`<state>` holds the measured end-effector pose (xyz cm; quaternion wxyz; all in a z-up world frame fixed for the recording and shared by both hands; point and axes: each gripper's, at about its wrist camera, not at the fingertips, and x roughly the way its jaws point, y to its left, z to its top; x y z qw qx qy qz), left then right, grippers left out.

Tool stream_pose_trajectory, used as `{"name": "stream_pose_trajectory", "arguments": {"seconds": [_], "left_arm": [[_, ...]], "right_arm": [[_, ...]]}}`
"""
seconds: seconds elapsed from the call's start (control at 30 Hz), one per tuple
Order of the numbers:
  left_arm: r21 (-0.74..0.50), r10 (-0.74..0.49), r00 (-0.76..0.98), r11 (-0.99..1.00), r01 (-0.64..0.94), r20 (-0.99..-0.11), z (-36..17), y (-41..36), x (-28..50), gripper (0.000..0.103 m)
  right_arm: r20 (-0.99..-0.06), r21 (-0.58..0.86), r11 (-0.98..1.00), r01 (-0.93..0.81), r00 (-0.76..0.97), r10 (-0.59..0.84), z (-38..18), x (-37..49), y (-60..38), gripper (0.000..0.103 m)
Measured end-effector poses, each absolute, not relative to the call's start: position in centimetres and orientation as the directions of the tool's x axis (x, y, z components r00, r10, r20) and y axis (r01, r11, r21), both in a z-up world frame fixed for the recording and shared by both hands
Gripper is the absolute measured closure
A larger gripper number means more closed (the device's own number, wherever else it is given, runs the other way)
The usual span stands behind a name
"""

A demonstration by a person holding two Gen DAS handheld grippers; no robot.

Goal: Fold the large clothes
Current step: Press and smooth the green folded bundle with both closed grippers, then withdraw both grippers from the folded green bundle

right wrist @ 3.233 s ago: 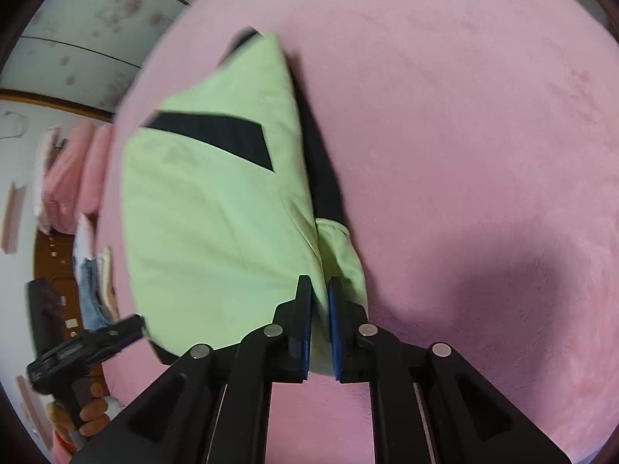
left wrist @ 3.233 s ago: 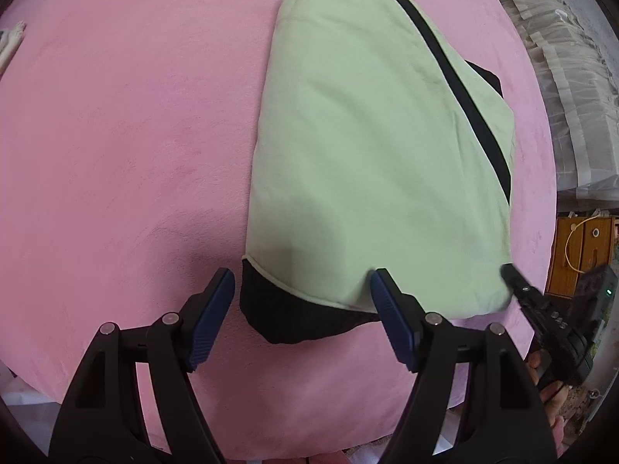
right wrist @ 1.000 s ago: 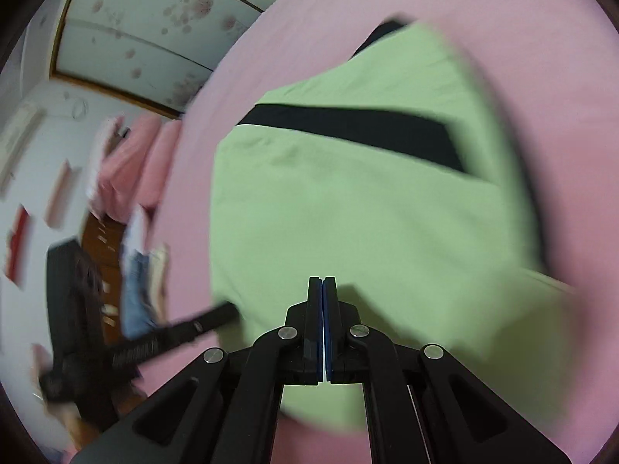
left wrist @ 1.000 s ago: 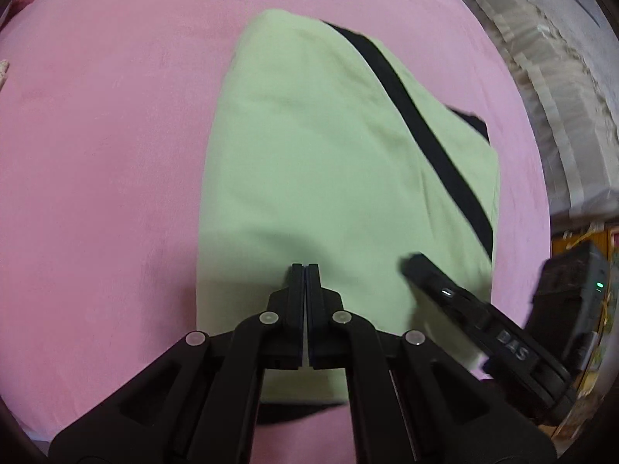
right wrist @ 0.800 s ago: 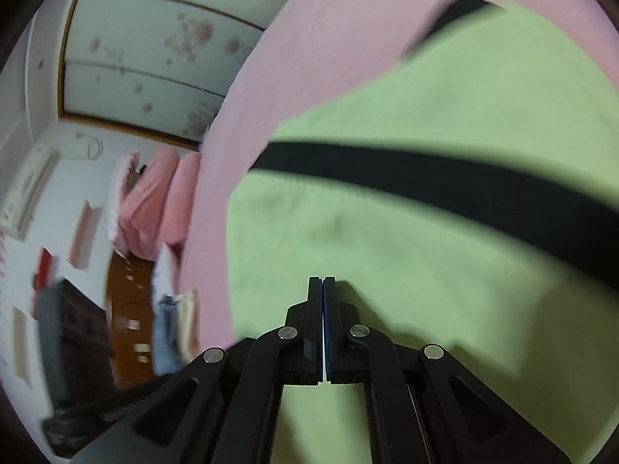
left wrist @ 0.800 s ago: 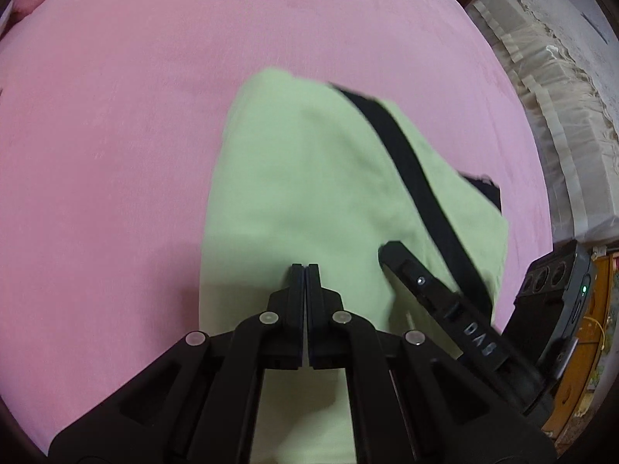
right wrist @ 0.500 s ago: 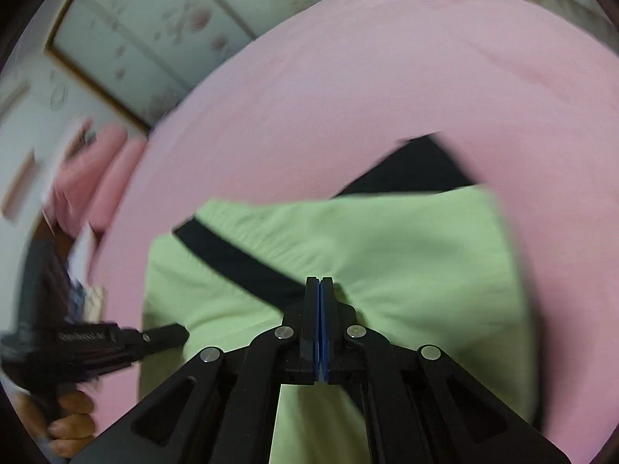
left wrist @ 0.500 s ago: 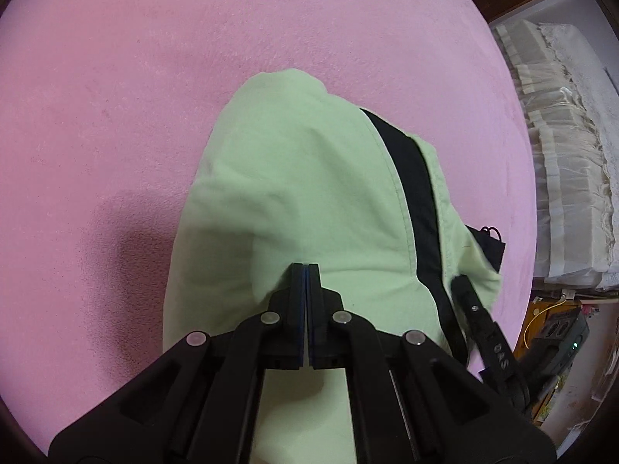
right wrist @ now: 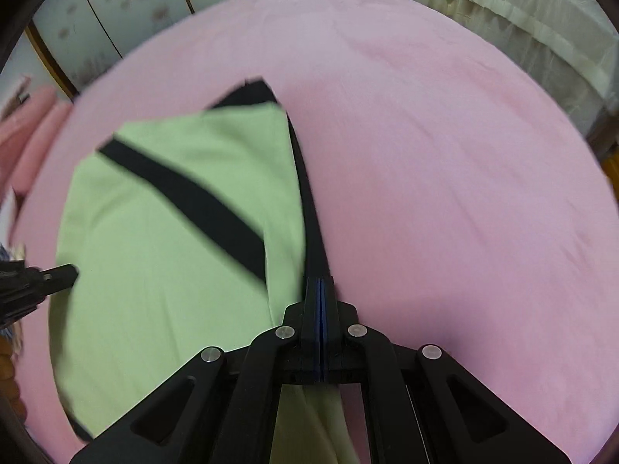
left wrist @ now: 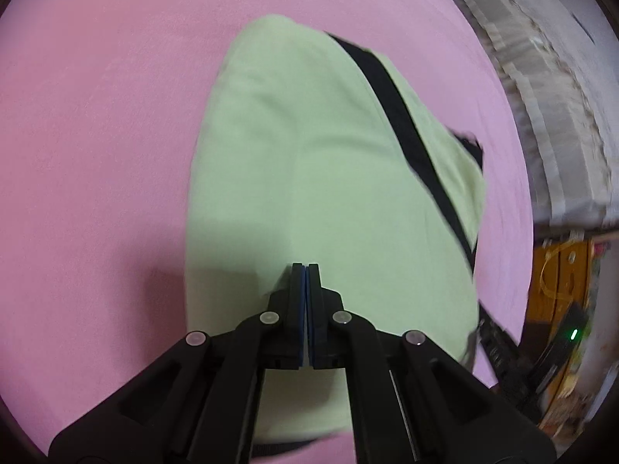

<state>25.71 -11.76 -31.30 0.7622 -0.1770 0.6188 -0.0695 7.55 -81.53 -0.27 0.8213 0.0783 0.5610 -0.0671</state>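
A folded light green garment point(left wrist: 321, 178) with a black diagonal stripe point(left wrist: 402, 131) lies on the pink bed cover point(left wrist: 96, 135). My left gripper point(left wrist: 305, 266) is shut, its tips over the garment's near part. Black cloth shows under the near edge. My right gripper point(right wrist: 319, 280) is shut, with its tips at the garment's point(right wrist: 162, 270) black right edge point(right wrist: 305, 193). Green cloth runs on beneath it. No cloth shows between either pair of pads. Each view catches the other gripper: the right one point(left wrist: 499, 344) blurred at lower right, the left one point(right wrist: 46, 278) at the garment's left side.
The pink cover point(right wrist: 445, 193) spreads wide around the garment. White frilled fabric point(left wrist: 549, 116) and orange wooden furniture point(left wrist: 561, 282) lie past the bed's right side. Flowered sliding doors point(right wrist: 116, 11) and pink pillows point(right wrist: 31, 135) stand beyond the far left.
The left gripper, open three seconds ago, has been shut throughout the last second, over the garment. The right gripper has shifted from above the garment's middle to its right edge. Both views are blurred by motion.
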Motion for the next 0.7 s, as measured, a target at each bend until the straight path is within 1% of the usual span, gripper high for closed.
{"name": "stream_pose_trajectory", "arguments": {"seconds": [0.07,0.17,0.23,0.27,0.3,0.33,0.37,0.43,0.47,0.5,0.53,0.57,0.6,0.63,0.67,0.7], "left_arm": [[-0.335,-0.312,0.241,0.940,-0.060,-0.919,-30.2,-11.5,22.4,0.103],[-0.322,-0.316,0.133,0.947,-0.025,-0.940,-30.2,-12.2,19.2,0.102],[-0.308,-0.305,0.116,0.951,-0.015,-0.945,-30.3,-12.4,17.5,0.102],[-0.299,-0.297,0.097,0.954,-0.010,-0.950,-30.5,-12.5,16.8,0.102],[-0.293,-0.291,0.081,0.956,-0.009,-0.953,-30.5,-12.4,16.4,0.102],[-0.282,-0.281,0.066,0.959,-0.013,-0.958,-30.6,-12.3,15.7,0.102],[-0.273,-0.271,0.059,0.962,-0.022,-0.961,-30.6,-12.1,15.1,0.102],[-0.234,-0.233,0.051,0.972,-0.019,-0.971,-30.2,-12.1,14.3,0.099],[-0.217,-0.216,0.055,0.976,-0.006,-0.975,-29.8,-12.0,14.0,0.094],[-0.198,-0.198,0.068,0.980,0.017,-0.978,-29.2,-12.1,13.6,0.084],[-0.175,-0.178,0.083,0.984,0.041,-0.981,-28.6,-12.0,13.4,0.075],[-0.153,-0.157,0.094,0.987,0.055,-0.983,-27.8,-11.8,13.3,0.055],[-0.138,-0.144,0.109,0.989,0.055,-0.984,-27.0,-11.5,13.1,0.040],[-0.137,-0.141,0.127,0.990,0.039,-0.982,-26.2,-11.3,13.0,0.037],[-0.141,-0.143,0.141,0.990,0.020,-0.980,-25.4,-11.8,13.0,0.034],[-0.153,-0.151,0.148,0.988,0.000,-0.977,-24.6,-11.2,12.9,0.032]], "right_arm": [[-0.938,0.038,0.974,0.222,0.344,-0.042,0.8,4.8,-81.5,0.103],[-0.947,0.063,0.954,0.294,0.321,-0.036,3.0,0.1,-82.3,0.103],[-0.953,0.088,0.933,0.350,0.304,-0.024,2.6,-3.1,-81.0,0.103],[-0.953,0.091,0.927,0.364,0.302,-0.025,2.7,-3.0,-79.9,0.103],[-0.953,0.092,0.922,0.377,0.301,-0.028,3.4,-4.5,-79.8,0.103],[-0.954,0.099,0.919,0.381,0.298,-0.020,4.1,-6.5,-75.7,0.103],[-0.958,0.115,0.916,0.383,0.286,0.001,3.6,-6.7,-73.4,0.103],[-0.966,0.138,0.910,0.391,0.256,0.036,3.6,-7.1,-71.5,0.098],[-0.969,0.139,0.909,0.392,0.245,0.042,3.3,-7.5,-69.4,0.092],[-0.972,0.138,0.912,0.386,0.232,0.049,3.6,-8.3,-68.5,0.085],[-0.973,0.137,0.918,0.373,0.225,0.053,4.1,-9.2,-67.8,0.080],[-0.973,0.134,0.924,0.359,0.225,0.054,4.6,-10.2,-67.3,0.071],[-0.974,0.128,0.929,0.348,0.223,0.051,5.0,-11.0,-65.8,0.065],[-0.974,0.127,0.931,0.342,0.219,0.052,5.6,-12.0,-64.7,0.064],[-0.974,0.137,0.928,0.345,0.217,0.064,5.4,-10.6,-62.1,0.064],[-0.973,0.165,0.921,0.354,0.213,0.092,5.9,-11.2,-61.0,0.062]]}}
